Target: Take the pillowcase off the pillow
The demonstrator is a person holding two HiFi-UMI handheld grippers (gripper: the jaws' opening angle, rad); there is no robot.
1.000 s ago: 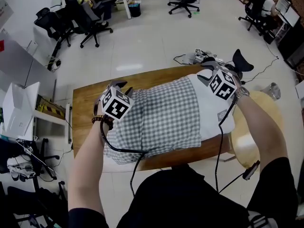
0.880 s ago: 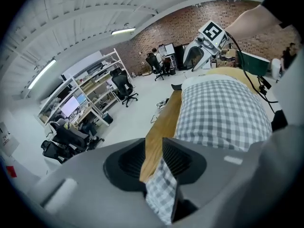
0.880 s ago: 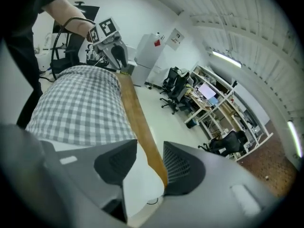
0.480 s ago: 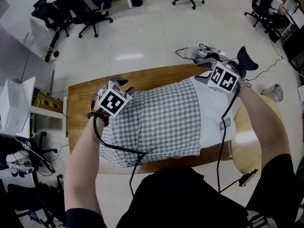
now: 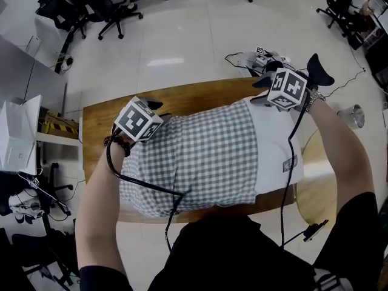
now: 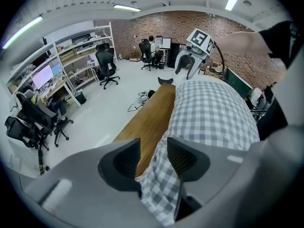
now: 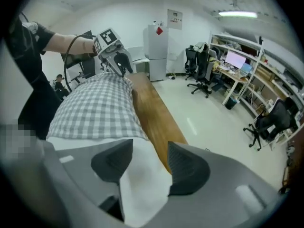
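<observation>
Pillow point(image 5: 276, 139) partly inside checked pillowcase point(image 5: 200, 156), wooden table point(image 5: 102, 121)

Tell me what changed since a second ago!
The left claw and the right claw slid out to the far corners of the pillow, and their jaws have just been opening. The left one now has a corner of the checked pillowcase between its open jaws, and the right one a white pillow corner. Neither pinches yet. The pillow lies on the table as before, mostly covered by the pillowcase.
</observation>
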